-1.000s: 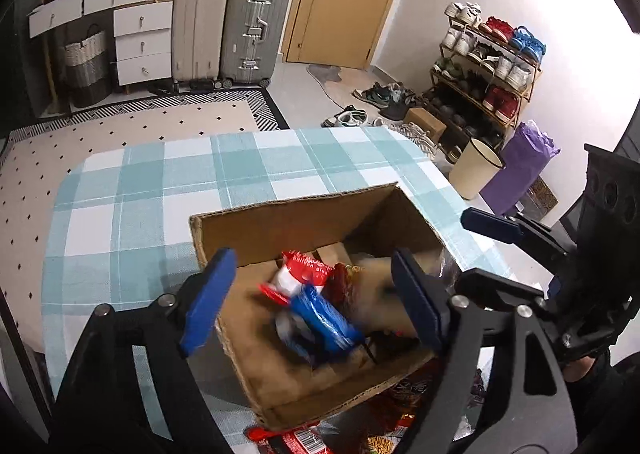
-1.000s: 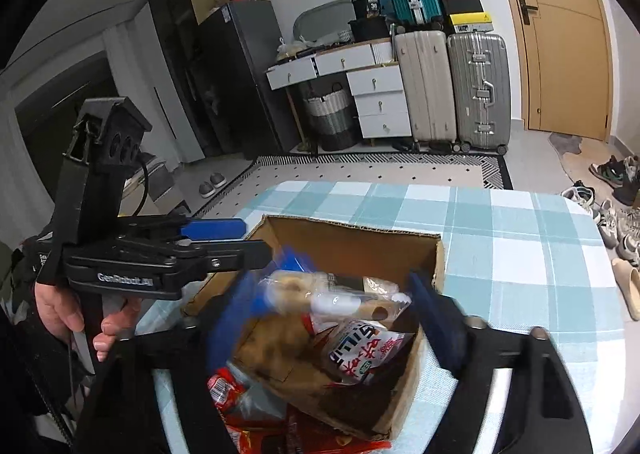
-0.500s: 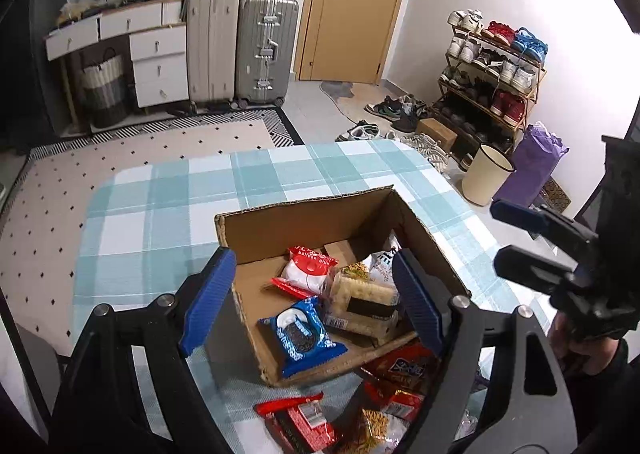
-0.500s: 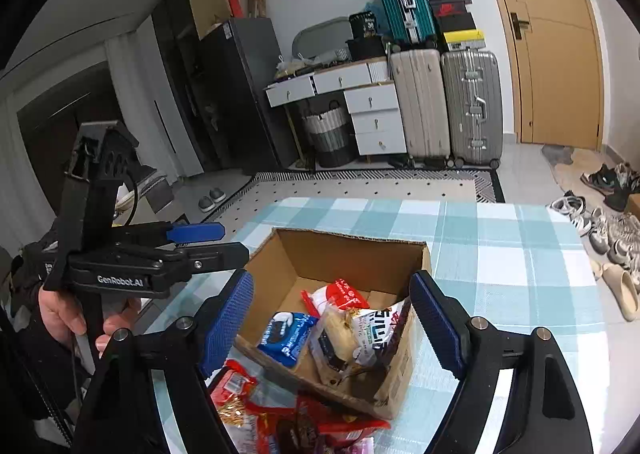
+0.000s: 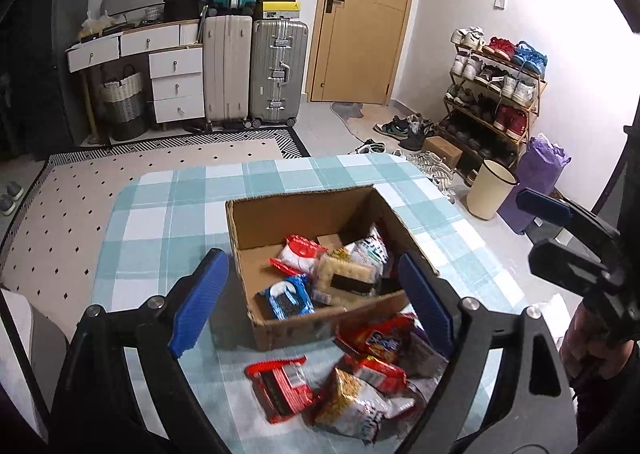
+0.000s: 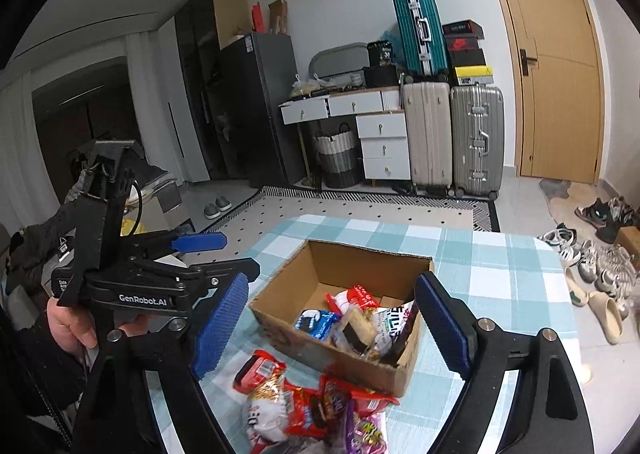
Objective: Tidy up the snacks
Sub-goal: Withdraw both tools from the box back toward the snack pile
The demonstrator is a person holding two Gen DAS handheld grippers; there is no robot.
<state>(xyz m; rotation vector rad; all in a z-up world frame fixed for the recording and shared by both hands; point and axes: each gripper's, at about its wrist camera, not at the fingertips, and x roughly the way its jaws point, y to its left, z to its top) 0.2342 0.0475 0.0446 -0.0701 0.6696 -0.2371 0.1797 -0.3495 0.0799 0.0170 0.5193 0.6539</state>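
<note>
Both grippers empty, jaws opening. Loose snack packets (image 5: 352, 386) lie on the checked tablecloth (image 5: 160, 222) just in front of the cardboard box (image 5: 320, 330) – directly below the left gripper (image 5: 312, 298), slightly nearer than the right gripper (image 6: 328, 326). Box already holds several packs.

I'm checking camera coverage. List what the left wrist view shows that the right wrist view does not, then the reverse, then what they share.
Only the left wrist view: the wooden shoe rack, the cream waste bin and the purple bag.

Only the right wrist view: the dark grey fridge and the purple candy packet in the loose pile.

Both: the open brown cardboard box holding snack packets, the blue cookie packet inside it, and the teal checked tablecloth. Each also catches the other tool, left and right; both tools are opening, with nothing between them.
</note>
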